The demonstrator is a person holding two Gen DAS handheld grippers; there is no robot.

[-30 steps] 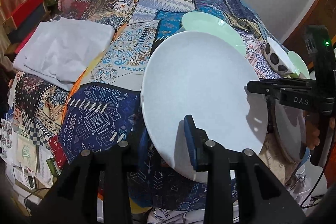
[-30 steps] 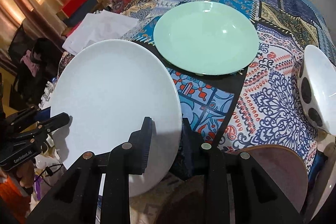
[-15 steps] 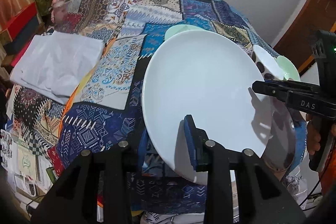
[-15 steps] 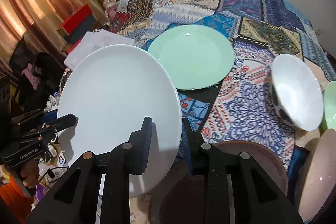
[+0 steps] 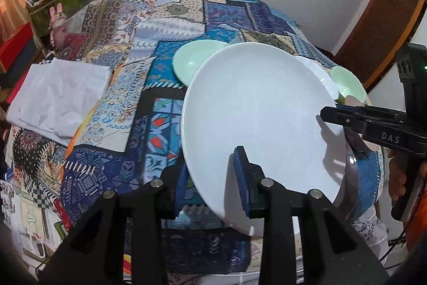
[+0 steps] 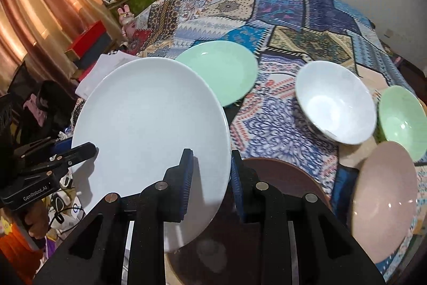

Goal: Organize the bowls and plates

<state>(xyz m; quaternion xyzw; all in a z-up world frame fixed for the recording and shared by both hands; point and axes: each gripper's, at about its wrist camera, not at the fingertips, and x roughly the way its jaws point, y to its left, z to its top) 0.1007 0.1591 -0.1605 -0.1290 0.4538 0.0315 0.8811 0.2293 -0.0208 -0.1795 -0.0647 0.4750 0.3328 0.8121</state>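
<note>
A large white plate (image 5: 256, 108) is being held in the air, tilted, above a worktop (image 6: 307, 18) covered in a patchwork-patterned cloth. Both grippers are clamping its rim: the left gripper (image 5: 210, 175) is gripping the near edge in the left wrist view, and the right gripper (image 6: 209, 178) is gripping the opposite edge, each with one blue pad on the top face and one underneath.

Beyond the plate, a mint green plate (image 6: 221, 71) is lying flat on the cloth, with its near edge hidden behind the white plate. To the right, a white bowl (image 6: 336, 100) is sitting just beside a small green bowl (image 6: 403, 119). A pink bowl (image 6: 384, 194) is sitting at the near right edge, and a brown plate (image 6: 283, 178) is lying directly below the right gripper. The far half of the cloth is lying open. A folded white cloth (image 5: 58, 95) is resting at the left edge.

The right gripper, seen from the left wrist view, is showing the letters "DAS". The left gripper, seen from the right wrist view, is showing "GenRobot.AI".
</note>
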